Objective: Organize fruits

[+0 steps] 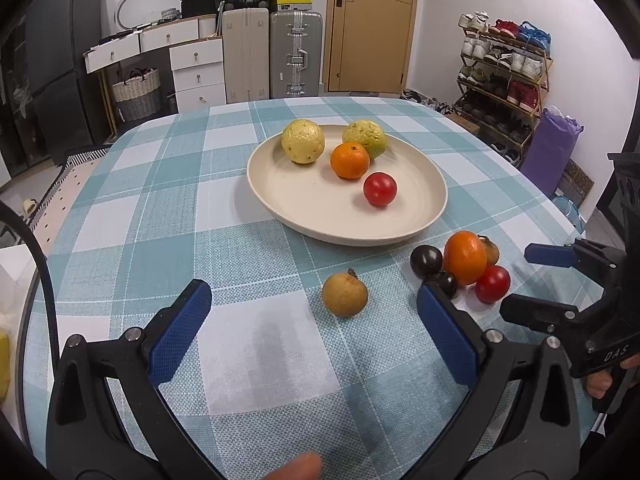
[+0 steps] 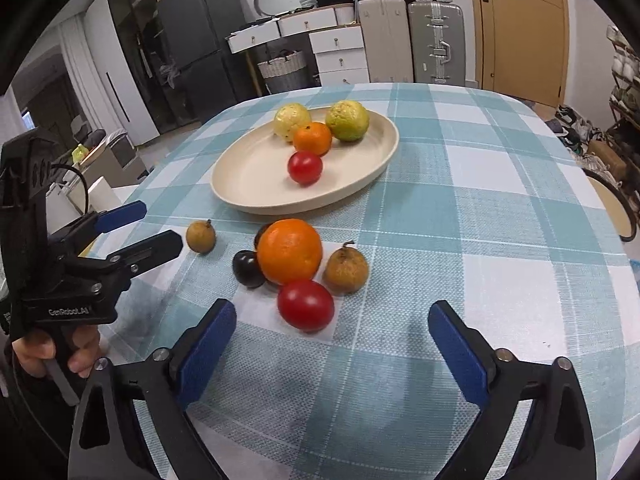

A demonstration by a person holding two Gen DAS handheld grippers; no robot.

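With both the left tool (image 1: 314, 316) and right tool (image 2: 332, 338) spread wide and empty, the step in hand looks like picking loose fruit; next, the left likely closes on the brown fruit (image 1: 345, 294) at frame centre for the plate (image 1: 280, 196).

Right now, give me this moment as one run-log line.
left gripper: open, empty | right gripper: open, empty | round cream plate: four fruits | checked tablecloth: six fruits loose

A teal-and-white checked cloth (image 1: 160, 208) covers the bench beneath the tool. Well beyond it stand two upright suitcases (image 1: 295, 54), a white drawer unit (image 1: 198, 72), a wicker basket (image 1: 136, 94), a wooden door (image 1: 370, 26) and, far right, a loaded shoe rack (image 1: 504, 68).
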